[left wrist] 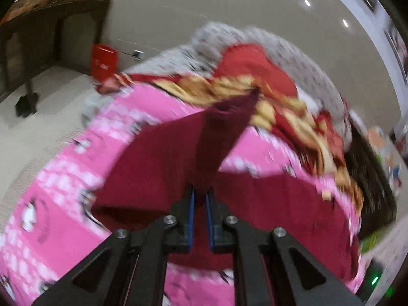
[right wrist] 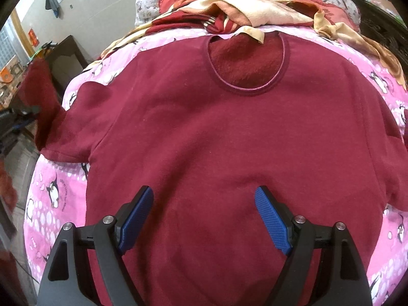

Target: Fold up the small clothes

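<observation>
1. Pink penguin-print fleece blanket covered the bed; maroon knit sweater lay flat on it.
2. Left gripper pinched a lifted sleeve, likely the first fold.
3. Right gripper hovered spread over the hem; next, lay the sleeve across the body.

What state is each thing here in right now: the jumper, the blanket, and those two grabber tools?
Maroon sweater: spread flat, front up, one sleeve lifted.
Left gripper: jaws shut on the sleeve.
Right gripper: jaws open, holding nothing, over the hem.
Red-and-beige blanket: crumpled beyond the collar.
Pink penguin bedcover: spread underneath.
</observation>
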A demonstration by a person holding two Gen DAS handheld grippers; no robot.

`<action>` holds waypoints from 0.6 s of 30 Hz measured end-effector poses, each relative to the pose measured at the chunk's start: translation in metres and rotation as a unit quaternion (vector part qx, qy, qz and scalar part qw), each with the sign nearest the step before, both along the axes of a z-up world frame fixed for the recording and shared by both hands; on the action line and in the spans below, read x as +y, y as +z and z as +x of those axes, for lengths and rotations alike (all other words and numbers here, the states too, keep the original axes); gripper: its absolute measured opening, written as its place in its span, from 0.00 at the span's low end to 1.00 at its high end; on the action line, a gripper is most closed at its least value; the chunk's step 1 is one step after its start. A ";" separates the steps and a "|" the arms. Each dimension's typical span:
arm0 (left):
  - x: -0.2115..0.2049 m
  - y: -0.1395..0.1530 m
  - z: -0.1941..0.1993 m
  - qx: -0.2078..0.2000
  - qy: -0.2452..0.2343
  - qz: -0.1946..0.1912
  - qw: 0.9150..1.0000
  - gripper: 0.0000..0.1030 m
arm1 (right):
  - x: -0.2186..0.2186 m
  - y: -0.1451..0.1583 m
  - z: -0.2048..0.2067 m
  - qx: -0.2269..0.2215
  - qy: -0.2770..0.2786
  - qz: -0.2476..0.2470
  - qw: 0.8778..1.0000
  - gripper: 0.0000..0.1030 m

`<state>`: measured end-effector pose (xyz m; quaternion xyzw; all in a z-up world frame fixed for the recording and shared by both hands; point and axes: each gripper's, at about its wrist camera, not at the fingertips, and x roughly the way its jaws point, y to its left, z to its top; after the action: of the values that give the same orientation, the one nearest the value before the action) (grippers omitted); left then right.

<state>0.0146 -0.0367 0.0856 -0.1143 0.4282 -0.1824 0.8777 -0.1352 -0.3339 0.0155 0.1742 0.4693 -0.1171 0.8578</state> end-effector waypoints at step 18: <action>0.002 -0.029 -0.055 -0.002 -0.008 0.066 0.998 0.72 | 0.021 0.025 0.050 -0.058 0.101 0.062 0.991 0.81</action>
<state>-0.0407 -0.0351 0.0561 -0.0520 0.4382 -0.1611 0.8828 -0.0847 -0.3133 0.0408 0.1852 0.4401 0.0095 0.8786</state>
